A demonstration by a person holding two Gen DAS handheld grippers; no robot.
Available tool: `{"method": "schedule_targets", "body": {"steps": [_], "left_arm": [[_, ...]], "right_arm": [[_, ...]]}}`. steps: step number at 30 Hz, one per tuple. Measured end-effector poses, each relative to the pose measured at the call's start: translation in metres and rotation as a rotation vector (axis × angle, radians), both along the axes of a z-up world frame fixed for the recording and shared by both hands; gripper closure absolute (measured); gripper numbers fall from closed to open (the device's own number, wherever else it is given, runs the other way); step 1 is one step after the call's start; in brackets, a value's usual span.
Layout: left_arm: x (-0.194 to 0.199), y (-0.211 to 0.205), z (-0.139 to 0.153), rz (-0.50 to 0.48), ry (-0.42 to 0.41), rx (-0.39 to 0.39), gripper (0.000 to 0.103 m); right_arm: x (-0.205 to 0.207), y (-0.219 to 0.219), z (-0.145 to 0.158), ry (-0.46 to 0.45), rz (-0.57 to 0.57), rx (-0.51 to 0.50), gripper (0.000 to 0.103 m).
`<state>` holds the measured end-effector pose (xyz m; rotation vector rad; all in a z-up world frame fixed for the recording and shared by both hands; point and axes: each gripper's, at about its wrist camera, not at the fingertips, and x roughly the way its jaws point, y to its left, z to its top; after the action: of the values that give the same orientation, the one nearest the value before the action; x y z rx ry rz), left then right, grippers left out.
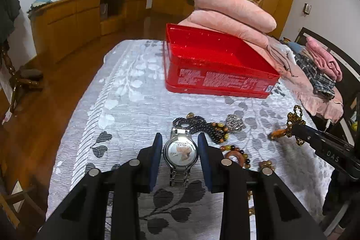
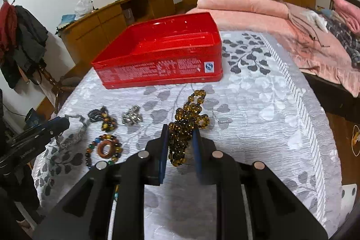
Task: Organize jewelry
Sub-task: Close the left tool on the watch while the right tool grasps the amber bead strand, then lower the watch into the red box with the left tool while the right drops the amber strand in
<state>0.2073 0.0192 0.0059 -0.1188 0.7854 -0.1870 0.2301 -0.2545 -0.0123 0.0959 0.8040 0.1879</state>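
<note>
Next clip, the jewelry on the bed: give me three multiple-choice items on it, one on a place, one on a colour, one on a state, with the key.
1. Where does the watch lie?
A. inside the box
B. on the bedspread between the left gripper jaws
C. on the pink quilts

2. What colour is the box?
A. red
B. blue
C. white

3. What is the state of the right gripper?
A. open over bare cloth
B. shut on the amber bead necklace
C. shut on the watch

Key: 1 B, the watch sits on the bedspread with a jaw on each side. 2 A, both views show it red. 3 B, the beads are bunched between the jaws and lifted off the cloth.
</note>
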Motion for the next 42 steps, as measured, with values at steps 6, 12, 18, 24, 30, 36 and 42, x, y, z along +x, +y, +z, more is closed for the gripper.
{"method": "schedule_targets", "body": {"steps": [6, 12, 18, 24, 30, 36, 42], "left_arm": [[-0.01, -0.003, 0.013, -0.012, -0.038, -0.014, 0.071], [-0.015, -0.005, 0.024, -0.016, -0.068, -0.02, 0.071], [-0.015, -0.008, 0.034, -0.022, -0.095, -0.024, 0.071], [-0.008, -0.011, 0.044, -0.02, -0.115, -0.029, 0.071], [0.004, -0.015, 0.055, -0.02, -0.142, -0.033, 0.071], [0.022, -0.021, 0.065, -0.017, -0.159, -0.034, 0.071], [0.044, -0.028, 0.075, -0.016, -0.168, -0.037, 0.071]], "right_arm": [[-0.009, 0.001, 0.013, -0.032, 0.011, 0.0, 0.084], [-0.014, 0.005, 0.023, -0.058, 0.022, 0.0, 0.084], [-0.013, 0.007, 0.032, -0.075, 0.029, -0.001, 0.084], [-0.006, 0.008, 0.039, -0.09, 0.032, 0.0, 0.084], [0.004, 0.008, 0.048, -0.107, 0.03, 0.009, 0.084], [0.019, 0.009, 0.058, -0.12, 0.031, 0.013, 0.084], [0.037, 0.01, 0.065, -0.125, 0.031, 0.028, 0.084]]}}
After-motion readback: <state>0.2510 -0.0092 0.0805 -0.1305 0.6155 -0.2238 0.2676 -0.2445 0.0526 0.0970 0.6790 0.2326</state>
